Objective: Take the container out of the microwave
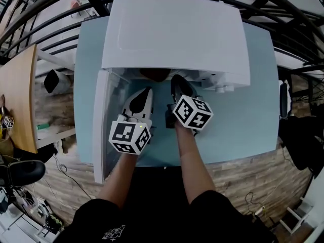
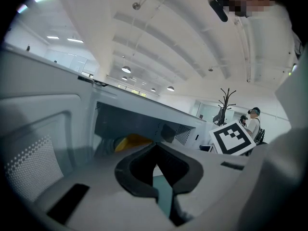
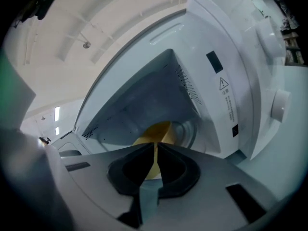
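- Your left gripper [image 2: 155, 147] is closed with nothing between its jaws, and it points into the open microwave [image 1: 177, 34].
- Your right gripper [image 3: 156, 147] is closed too and empty, just beside the left one at the opening.
- The yellow container [image 3: 158, 130] sits inside the microwave, beyond both gripper tips.
- The door [image 1: 101, 130] stands open on your left, over the light blue desk [image 1: 253, 125].
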`<state>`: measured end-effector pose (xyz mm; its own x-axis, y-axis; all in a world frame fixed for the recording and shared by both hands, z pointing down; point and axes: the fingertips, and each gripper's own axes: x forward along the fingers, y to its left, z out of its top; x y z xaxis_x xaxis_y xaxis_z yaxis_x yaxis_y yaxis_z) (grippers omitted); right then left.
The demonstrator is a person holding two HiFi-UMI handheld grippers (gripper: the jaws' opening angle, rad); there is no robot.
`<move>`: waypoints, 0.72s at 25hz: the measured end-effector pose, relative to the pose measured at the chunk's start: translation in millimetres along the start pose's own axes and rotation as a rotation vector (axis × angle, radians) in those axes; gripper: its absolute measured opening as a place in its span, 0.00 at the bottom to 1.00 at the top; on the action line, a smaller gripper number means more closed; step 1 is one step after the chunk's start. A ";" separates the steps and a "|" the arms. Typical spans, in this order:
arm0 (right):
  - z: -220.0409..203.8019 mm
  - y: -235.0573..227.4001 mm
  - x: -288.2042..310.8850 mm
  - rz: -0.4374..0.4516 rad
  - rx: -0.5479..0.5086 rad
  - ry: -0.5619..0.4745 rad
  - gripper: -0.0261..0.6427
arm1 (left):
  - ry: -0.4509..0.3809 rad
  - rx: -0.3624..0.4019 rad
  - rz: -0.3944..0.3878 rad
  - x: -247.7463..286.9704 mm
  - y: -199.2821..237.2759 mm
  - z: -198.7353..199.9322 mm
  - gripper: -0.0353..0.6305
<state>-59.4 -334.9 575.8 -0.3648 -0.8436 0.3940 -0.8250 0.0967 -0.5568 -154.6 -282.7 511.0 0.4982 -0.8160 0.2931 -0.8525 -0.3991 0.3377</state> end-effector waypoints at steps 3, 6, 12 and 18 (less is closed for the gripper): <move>-0.7 2.2 5.8 0.003 0.000 -0.001 0.05 | 0.001 -0.006 0.007 -1.2 4.5 -0.3 0.06; -2.4 3.2 10.9 -0.004 0.002 -0.001 0.06 | 0.000 -0.013 0.011 -2.8 7.2 -0.2 0.06; -4.8 2.7 20.6 -0.028 0.009 -0.005 0.18 | 0.000 -0.009 0.002 -4.7 6.1 0.4 0.06; -7.1 0.9 31.5 -0.050 0.022 0.001 0.23 | -0.005 -0.022 0.014 -7.9 11.9 1.2 0.06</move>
<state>-74.8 -357.6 592.8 -0.3240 -0.8466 0.4223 -0.8323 0.0428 -0.5527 -168.8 -281.5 511.6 0.4854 -0.8237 0.2932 -0.8556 -0.3784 0.3532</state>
